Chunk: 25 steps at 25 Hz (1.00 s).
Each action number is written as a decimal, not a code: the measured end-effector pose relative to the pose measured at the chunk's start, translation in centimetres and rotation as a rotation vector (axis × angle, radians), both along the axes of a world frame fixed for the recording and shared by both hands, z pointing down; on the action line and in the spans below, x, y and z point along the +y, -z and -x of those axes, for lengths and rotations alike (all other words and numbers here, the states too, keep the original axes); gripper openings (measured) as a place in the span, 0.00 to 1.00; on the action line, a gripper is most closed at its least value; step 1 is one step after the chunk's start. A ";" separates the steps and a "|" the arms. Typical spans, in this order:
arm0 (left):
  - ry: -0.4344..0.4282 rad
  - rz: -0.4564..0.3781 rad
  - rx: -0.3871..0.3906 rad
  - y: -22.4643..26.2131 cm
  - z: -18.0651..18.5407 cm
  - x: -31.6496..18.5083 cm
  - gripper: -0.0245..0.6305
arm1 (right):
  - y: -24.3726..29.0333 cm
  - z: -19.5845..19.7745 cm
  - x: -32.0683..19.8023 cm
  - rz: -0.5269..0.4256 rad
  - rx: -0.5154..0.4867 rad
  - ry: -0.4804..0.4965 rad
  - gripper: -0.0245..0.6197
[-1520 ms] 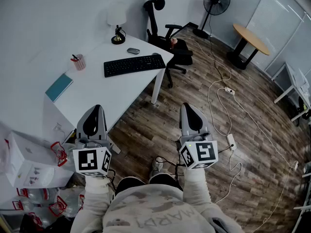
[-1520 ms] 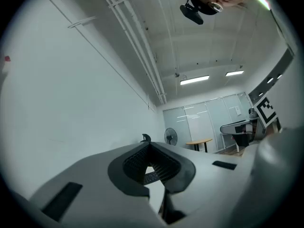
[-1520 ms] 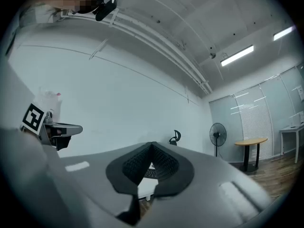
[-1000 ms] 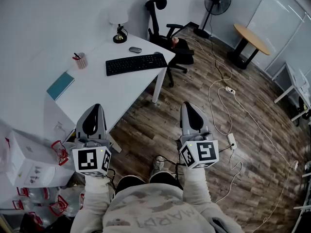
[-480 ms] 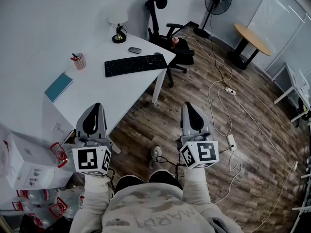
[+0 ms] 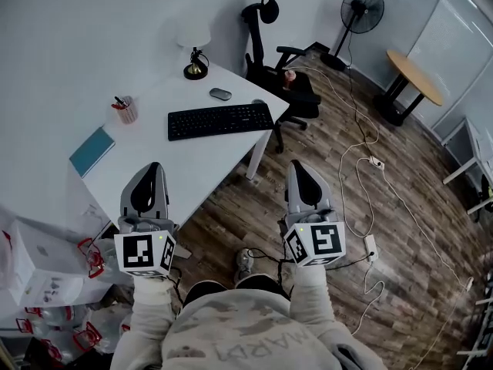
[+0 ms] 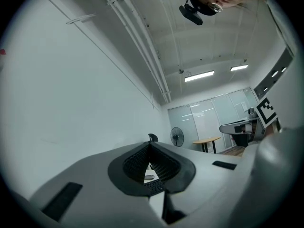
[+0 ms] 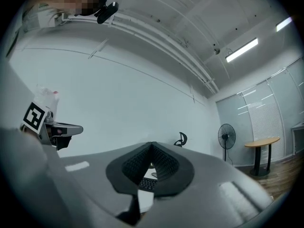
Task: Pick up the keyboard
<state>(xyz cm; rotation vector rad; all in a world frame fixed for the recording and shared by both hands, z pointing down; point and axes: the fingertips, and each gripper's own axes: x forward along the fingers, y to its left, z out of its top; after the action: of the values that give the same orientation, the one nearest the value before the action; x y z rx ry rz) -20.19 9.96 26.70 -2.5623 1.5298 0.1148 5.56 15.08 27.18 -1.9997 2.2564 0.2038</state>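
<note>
The black keyboard [image 6: 220,120] lies flat on the white desk [image 6: 162,164], near its far right corner. Both grippers are held level in front of me, short of the keyboard. My left gripper [image 6: 149,168] hangs over the desk's near edge and is shut with nothing in it. My right gripper [image 6: 301,166] is over the wooden floor to the right of the desk, also shut and empty. In the left gripper view a sliver of keyboard [image 7: 155,185] shows past the closed left gripper [image 7: 150,146]. The right gripper view shows the keyboard [image 8: 148,184] the same way beyond the right gripper [image 8: 152,146].
On the desk stand a lamp [image 6: 196,68], a mouse [image 6: 220,93], a pen cup [image 6: 126,110] and a teal notebook [image 6: 92,151]. A black office chair [image 6: 281,72] sits behind the desk corner. A fan [image 6: 362,10], a round table [image 6: 416,75], floor cables [image 6: 370,160] and boxes [image 6: 38,268] surround it.
The desk and keyboard have slid right and nearer in the head view as I moved toward them. Both grippers kept their pose in front of me and stayed shut.
</note>
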 end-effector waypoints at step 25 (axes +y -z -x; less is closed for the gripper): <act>0.160 0.032 0.043 -1.4 -8.8 -15.4 0.05 | -0.9 -10.3 -19.2 0.027 0.002 0.146 0.05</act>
<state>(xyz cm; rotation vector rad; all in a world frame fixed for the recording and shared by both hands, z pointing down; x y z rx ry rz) -11.35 -5.48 28.11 -2.4649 1.7584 0.1285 15.83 -4.15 28.04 -1.8368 2.4065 0.1624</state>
